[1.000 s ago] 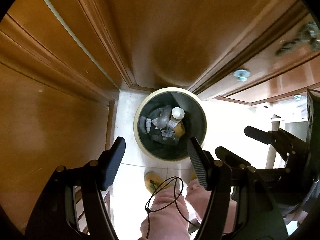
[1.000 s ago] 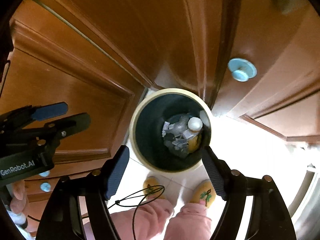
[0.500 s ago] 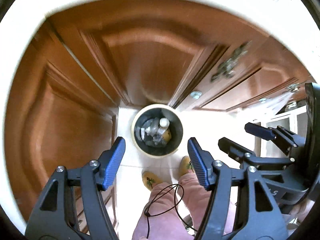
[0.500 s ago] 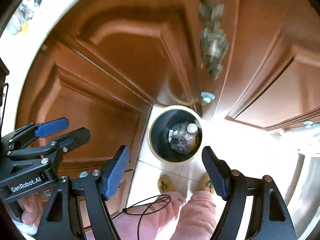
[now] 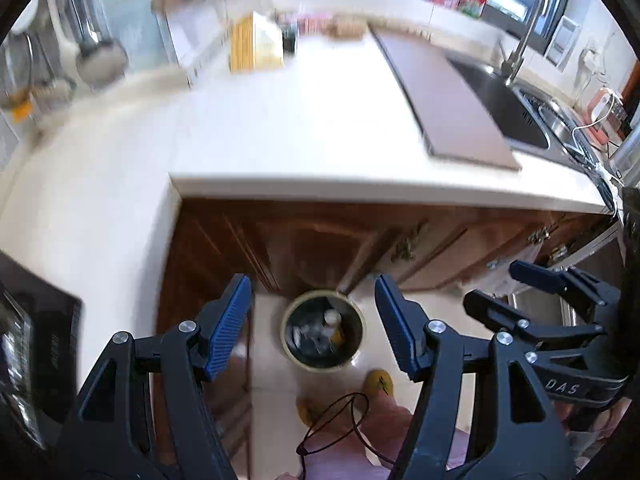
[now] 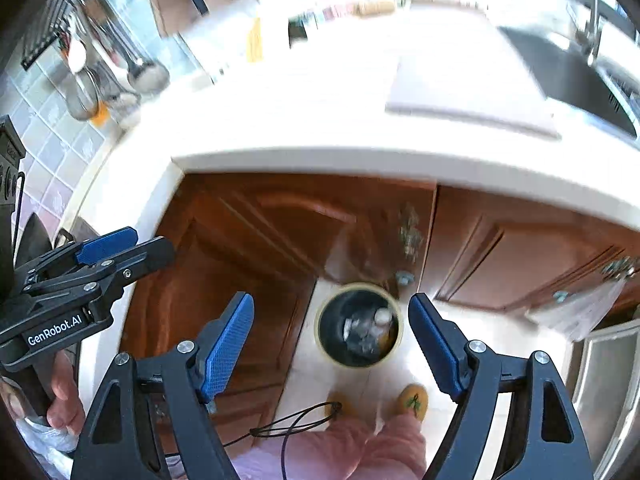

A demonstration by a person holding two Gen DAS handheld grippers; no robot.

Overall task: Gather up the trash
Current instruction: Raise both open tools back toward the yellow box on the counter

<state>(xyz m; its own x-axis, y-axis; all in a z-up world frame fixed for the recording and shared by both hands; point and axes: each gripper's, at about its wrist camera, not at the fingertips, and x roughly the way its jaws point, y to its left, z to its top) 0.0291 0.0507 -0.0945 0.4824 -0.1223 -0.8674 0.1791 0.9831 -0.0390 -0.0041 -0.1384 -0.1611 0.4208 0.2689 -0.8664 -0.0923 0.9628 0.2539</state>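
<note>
two hand-held grippers point steeply down past a white kitchen countertop point(image 5: 280, 128) toward the floor. far below, on pale floor tiles point(image 6: 472, 332) in front of brown wooden cabinet doors point(image 6: 248, 248), stands a round dark trash bin with a cream rim point(image 5: 323, 336). it already holds crumpled clear plastic and a small white-capped bottle point(image 6: 382, 317), blurred and hard to make out.

the left gripper point(image 5: 312, 322) has its blue-padded jaws spread apart with nothing between them; the bin shows through the gap. the right gripper point(image 6: 331, 338) is also released and holding nothing, its jaws widening, with the bin framed between them. in the left view the right gripper appears at the right edge.

the person's pink trouser legs point(image 6: 352, 448) and yellow slippers point(image 6: 414, 400) stand just beside the bin. on the countertop, a brown rectangular cutting board point(image 5: 444, 96) lies next to a dark steel sink point(image 5: 504, 104).
</note>
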